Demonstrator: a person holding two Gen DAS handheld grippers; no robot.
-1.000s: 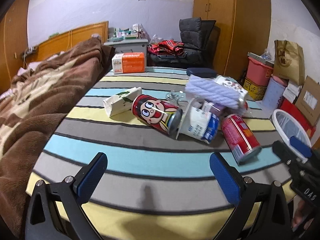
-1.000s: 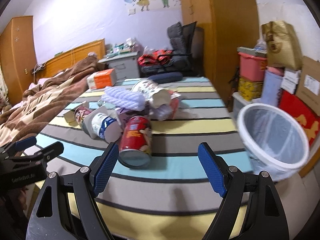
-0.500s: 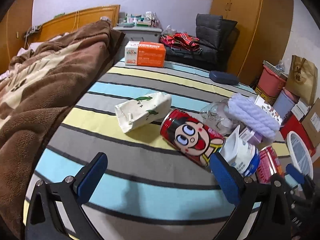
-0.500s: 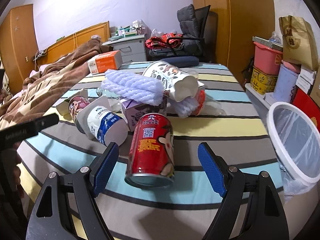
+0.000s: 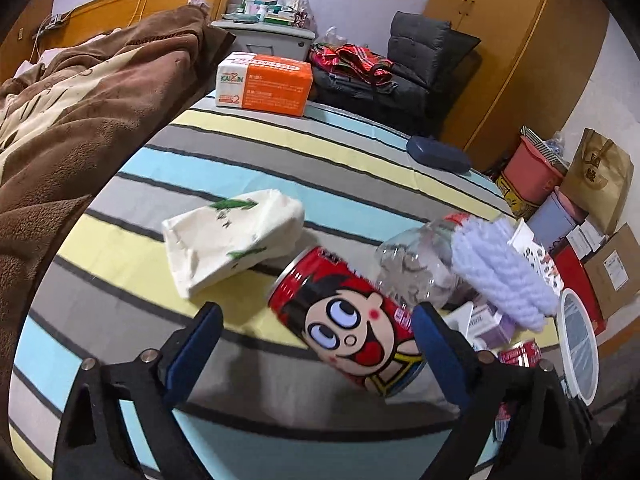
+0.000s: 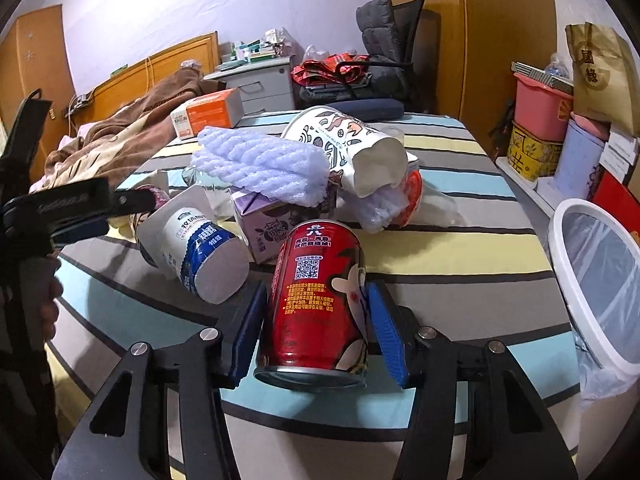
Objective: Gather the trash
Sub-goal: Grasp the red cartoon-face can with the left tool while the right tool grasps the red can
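Closest in, the right gripper (image 6: 316, 332) has its blue fingers (image 6: 249, 330) on either side of a red can (image 6: 318, 300) lying on the striped bed (image 6: 460, 260). They have just been closing. The pads sit against the can's flanks, though I cannot tell how firm the bite is. The can's open end points back at the hand.

To do this well, I'd say the squeeze should finish before any lift, with the pads across the can's middle, not near the rim, so a thin, round can does not roll out or dent.

Over on the other side, the left gripper (image 5: 316, 344) has its fingers spread, and they have just begun to close. A second red can with a cartoon face (image 5: 348, 324) lies between them. The right pad is close to it or touching; the left pad stands clear. That hand should centre itself on the can before it pinches.

Just beyond are a cream tissue pack (image 5: 232, 240), a clear plastic bottle (image 5: 416, 268) and a lilac foam sleeve (image 6: 260, 168). A white and blue cup (image 6: 196, 248) lies on its side near the first can.

The lined bin (image 6: 596, 280) stands off the bed's right edge, near the right hand, so its carry looks short and easy. Farther back are an orange box (image 5: 264, 84) and a dark chair (image 6: 384, 40).
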